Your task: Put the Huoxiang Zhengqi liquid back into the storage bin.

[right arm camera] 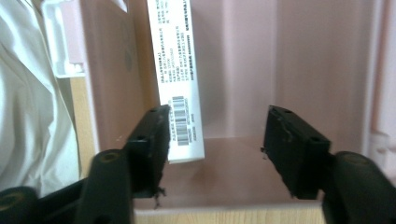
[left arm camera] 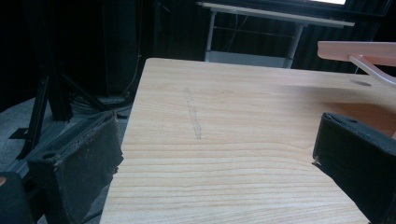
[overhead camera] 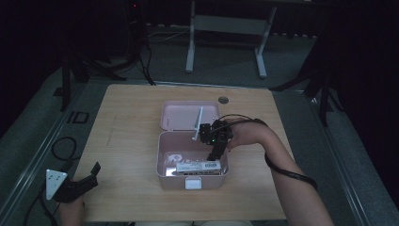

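Right gripper view shows my right gripper (right arm camera: 215,140) with its two black jaws standing apart above the inside of the pale pink plastic box (right arm camera: 299,60); nothing is pressed between them. A flat white carton with printed text and a barcode (right arm camera: 180,79) lies in the box along one wall, its barcoded end just beside one jaw, though I cannot tell whether it touches the pad. From the high view, my right gripper (overhead camera: 215,153) points down into the open box (overhead camera: 164,160), and the white carton (overhead camera: 197,167) rests flat near the front wall, close to the white latch (overhead camera: 193,182). The box's hinged pink lid (overhead camera: 181,115) lies open behind it on the light wooden table (overhead camera: 127,122). My left gripper (overhead camera: 91,176) sits at the table's near left corner, well apart from the box; in the left gripper view its jaws stand wide apart over bare wood (left arm camera: 233,154) with nothing between them.
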A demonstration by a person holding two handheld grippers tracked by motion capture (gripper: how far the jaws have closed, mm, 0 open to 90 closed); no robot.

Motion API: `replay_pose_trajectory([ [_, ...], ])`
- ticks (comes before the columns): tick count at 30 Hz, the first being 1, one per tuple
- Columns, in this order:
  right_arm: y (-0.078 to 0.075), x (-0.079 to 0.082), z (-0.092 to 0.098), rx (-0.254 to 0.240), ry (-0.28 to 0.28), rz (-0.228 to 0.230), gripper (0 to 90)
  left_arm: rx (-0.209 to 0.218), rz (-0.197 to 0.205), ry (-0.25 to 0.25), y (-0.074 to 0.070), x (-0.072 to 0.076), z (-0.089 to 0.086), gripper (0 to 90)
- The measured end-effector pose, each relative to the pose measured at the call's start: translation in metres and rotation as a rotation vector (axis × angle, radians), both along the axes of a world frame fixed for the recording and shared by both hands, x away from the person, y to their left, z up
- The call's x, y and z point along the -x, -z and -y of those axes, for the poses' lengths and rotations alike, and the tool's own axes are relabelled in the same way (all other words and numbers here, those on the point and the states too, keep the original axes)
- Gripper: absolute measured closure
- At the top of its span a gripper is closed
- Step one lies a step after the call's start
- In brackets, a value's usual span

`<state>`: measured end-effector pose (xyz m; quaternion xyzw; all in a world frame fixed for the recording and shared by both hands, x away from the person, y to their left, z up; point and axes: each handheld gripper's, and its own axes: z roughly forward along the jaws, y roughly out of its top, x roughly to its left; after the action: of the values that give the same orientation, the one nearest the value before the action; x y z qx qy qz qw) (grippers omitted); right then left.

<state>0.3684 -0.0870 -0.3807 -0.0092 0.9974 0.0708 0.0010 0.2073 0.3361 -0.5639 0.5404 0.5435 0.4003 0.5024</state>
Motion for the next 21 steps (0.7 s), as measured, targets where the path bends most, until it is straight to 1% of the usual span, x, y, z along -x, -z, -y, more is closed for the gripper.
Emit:
replay_pose_trajectory([
  [1,-0.003,-0.001,0.004,-0.017,0.014,0.007,33.8,0.000,0.000,0.000,0.000,0.000,0.000,1.0],
  [3,-0.007,-0.005,0.011,-0.038,0.041,0.028,28.7,0.000,-0.001,0.001,0.000,0.000,0.000,1.0],
  [4,-0.010,-0.007,0.016,-0.052,0.060,0.032,27.2,0.000,-0.001,0.001,0.000,0.000,0.000,1.0],
  [7,-0.013,-0.014,0.031,-0.075,0.105,0.021,24.2,-0.001,-0.001,0.001,0.000,0.000,0.000,1.0],
  [9,-0.012,-0.017,0.040,-0.068,0.121,0.015,18.4,-0.001,-0.001,0.000,0.000,0.000,0.000,1.0],
  [10,-0.011,-0.018,0.045,-0.065,0.130,0.018,18.1,-0.001,-0.001,0.001,0.000,0.000,0.000,1.0],
  [11,-0.011,-0.019,0.050,-0.069,0.143,0.008,16.3,0.000,-0.001,0.001,0.000,0.000,0.000,1.0],
  [12,-0.009,-0.021,0.059,-0.080,0.159,0.000,13.5,-0.001,-0.001,0.001,0.000,0.000,0.000,1.0],
  [15,-0.005,-0.024,0.074,-0.092,0.175,0.021,13.1,-0.002,-0.001,0.000,0.000,0.000,0.000,1.0],
  [17,0.000,-0.027,0.082,-0.096,0.198,0.029,13.3,0.001,-0.004,0.003,0.000,0.000,0.000,1.0],
  [21,0.017,-0.032,0.097,-0.098,0.228,0.081,13.4,0.000,-0.004,0.001,0.000,0.000,0.000,1.0],
])
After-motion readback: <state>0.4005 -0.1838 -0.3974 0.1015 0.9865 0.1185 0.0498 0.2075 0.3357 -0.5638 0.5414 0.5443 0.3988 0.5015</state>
